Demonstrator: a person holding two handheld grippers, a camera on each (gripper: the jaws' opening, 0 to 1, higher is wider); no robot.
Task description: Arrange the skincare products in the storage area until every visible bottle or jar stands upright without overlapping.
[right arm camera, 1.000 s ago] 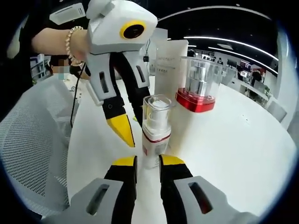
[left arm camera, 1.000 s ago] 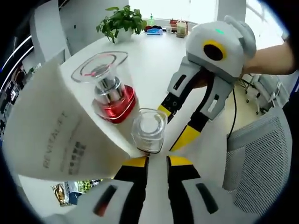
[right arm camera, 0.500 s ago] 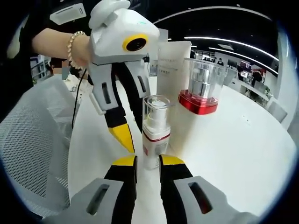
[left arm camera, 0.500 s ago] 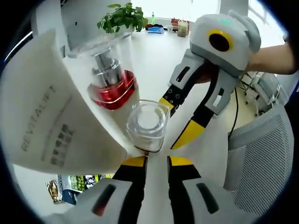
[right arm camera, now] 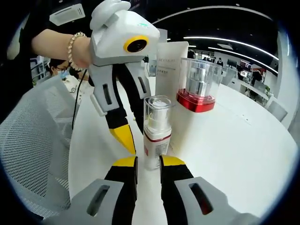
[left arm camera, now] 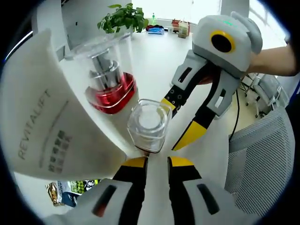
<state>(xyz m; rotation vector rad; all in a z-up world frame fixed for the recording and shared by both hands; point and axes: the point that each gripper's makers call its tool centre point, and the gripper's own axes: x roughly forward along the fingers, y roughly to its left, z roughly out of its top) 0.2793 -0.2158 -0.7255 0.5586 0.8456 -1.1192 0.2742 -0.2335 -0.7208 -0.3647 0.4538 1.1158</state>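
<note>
A small pump bottle (right arm camera: pixel 157 133) with a clear cap and a red band stands upright on the white table (right arm camera: pixel 234 154), just beyond my right gripper (right arm camera: pixel 149 161), whose jaws stand a little apart. The left gripper (right arm camera: pixel 132 133) reaches down beside it from the left. Seen from above, the same bottle (left arm camera: pixel 147 124) sits just ahead of my left gripper (left arm camera: pixel 158 161), which is open with nothing between its jaws. The right gripper (left arm camera: pixel 176 126) points down at the bottle's right. A red-based jar (left arm camera: pixel 105 82) with a clear lid and a white tube (left arm camera: pixel 42 126) stand behind.
A mesh chair (left arm camera: pixel 260 159) stands at the table's edge. A potted plant (left arm camera: pixel 123 18) and small items (left arm camera: pixel 180 28) sit at the far end. The jar (right arm camera: pixel 197 86) and tube (right arm camera: pixel 171 70) stand close behind the bottle. A person's forearm (right arm camera: pixel 56 42) holds the left gripper.
The left gripper has moved closer to the tube and jar, and its tips have dropped slightly beside the bottle. The bottle and the right gripper have stayed put.
</note>
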